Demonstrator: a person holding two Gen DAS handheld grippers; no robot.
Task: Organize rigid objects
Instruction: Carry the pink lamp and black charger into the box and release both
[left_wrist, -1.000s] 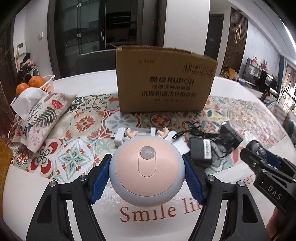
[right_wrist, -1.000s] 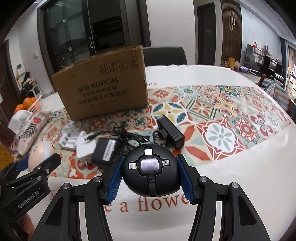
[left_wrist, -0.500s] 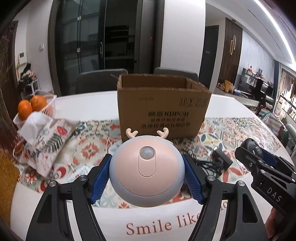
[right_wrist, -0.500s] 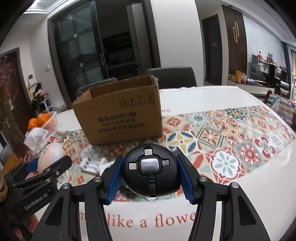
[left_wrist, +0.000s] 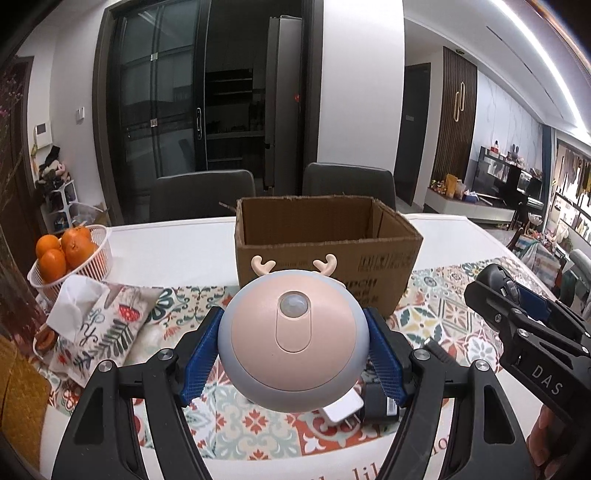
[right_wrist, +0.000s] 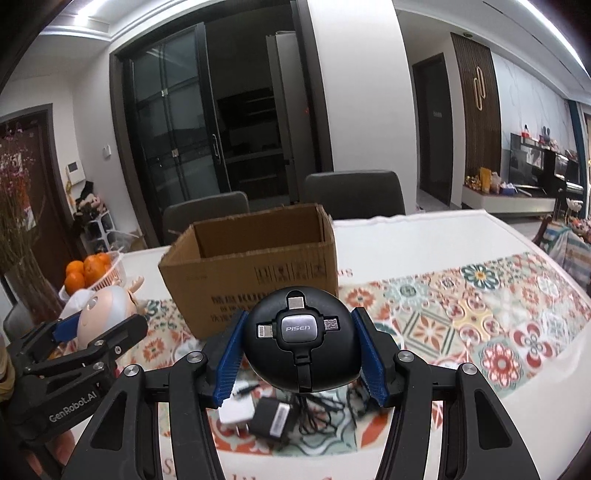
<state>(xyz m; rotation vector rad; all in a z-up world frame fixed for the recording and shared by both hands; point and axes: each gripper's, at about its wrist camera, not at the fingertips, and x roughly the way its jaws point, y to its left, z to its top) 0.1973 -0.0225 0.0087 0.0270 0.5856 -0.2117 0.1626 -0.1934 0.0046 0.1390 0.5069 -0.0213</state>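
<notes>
Now we go left to right. Our left gripper (left_wrist: 293, 350) pinches the round deer night light (left_wrist: 293, 341) between its blue pads (left_wrist: 201, 360), jaws half spread, sensor face toward us. Ahead of those jaws stands the open cardboard box (left_wrist: 325, 254), prob. the goal, so we hold it high to clear the rim. Our right gripper (right_wrist: 301, 345) pinches the black cable reel (right_wrist: 301, 341) the same way. Under its jaws the black adapter (right_wrist: 271, 419) & white plug (right_wrist: 234, 410) wait on the table (right_wrist: 424, 236).
</notes>
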